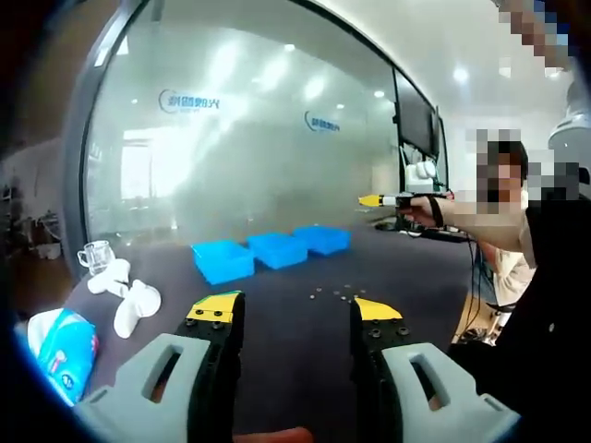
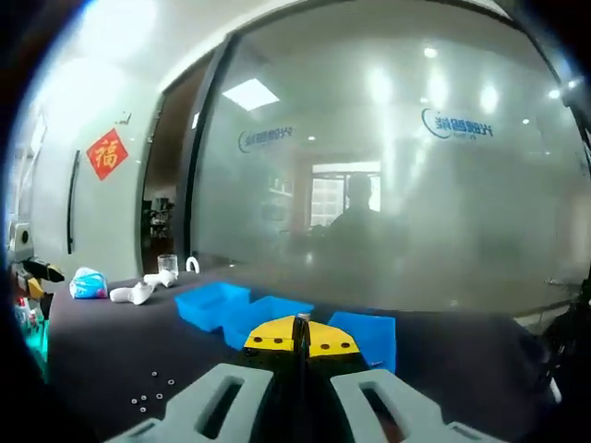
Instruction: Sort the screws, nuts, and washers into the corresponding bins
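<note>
The left gripper (image 1: 297,312) is held wide apart, the right gripper (image 2: 301,338) is pressed together on nothing, and the tiny parts (image 1: 337,293), far beyond the jaws near the blue bins (image 1: 270,249), could be mixed up.

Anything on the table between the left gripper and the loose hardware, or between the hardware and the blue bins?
Nothing visible. In the left gripper view, bare dark table lies between the open left gripper and the small parts, and between them and the blue bins.
</note>
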Motion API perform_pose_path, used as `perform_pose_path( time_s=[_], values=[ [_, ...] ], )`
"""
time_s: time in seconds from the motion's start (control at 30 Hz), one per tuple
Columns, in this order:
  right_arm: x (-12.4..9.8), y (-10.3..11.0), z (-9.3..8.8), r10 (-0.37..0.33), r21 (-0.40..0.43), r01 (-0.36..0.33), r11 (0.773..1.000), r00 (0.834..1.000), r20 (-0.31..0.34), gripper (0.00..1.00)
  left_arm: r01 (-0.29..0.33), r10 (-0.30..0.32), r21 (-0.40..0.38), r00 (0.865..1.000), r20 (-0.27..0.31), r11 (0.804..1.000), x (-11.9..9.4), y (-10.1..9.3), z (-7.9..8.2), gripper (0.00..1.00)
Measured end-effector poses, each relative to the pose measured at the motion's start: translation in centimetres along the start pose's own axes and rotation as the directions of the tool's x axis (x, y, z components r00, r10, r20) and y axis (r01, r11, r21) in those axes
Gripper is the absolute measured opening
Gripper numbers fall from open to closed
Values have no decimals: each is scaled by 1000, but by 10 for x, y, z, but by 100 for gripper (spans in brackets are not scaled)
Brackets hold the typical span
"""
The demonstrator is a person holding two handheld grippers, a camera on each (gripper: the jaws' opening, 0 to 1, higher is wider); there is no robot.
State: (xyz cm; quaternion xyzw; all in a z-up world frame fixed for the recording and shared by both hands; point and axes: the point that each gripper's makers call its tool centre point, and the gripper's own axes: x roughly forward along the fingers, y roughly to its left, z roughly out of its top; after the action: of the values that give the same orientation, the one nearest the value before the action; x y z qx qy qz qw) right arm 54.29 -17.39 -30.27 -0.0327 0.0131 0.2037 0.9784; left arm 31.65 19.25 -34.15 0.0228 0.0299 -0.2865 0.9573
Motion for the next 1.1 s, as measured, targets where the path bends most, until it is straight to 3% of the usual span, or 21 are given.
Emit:
perform_pose_path(
  time_s=[0.5, 0.77, 1.1],
  values=[
    [63, -46, -10, -103, 44, 105, 993, 993, -63, 0, -10, 10, 3, 1000, -6, 1000, -1, 4, 1, 45],
    [86, -54, -11, -115, 38, 119, 992, 990, -84, 0, -17, 17, 5, 1000, -8, 1000, -3, 7, 1, 45],
    [99, -54, -19, -127, -19, 126, 992, 985, -114, 0, -25, 25, 5, 1000, -8, 1000, -5, 9, 1, 45]
  ],
)
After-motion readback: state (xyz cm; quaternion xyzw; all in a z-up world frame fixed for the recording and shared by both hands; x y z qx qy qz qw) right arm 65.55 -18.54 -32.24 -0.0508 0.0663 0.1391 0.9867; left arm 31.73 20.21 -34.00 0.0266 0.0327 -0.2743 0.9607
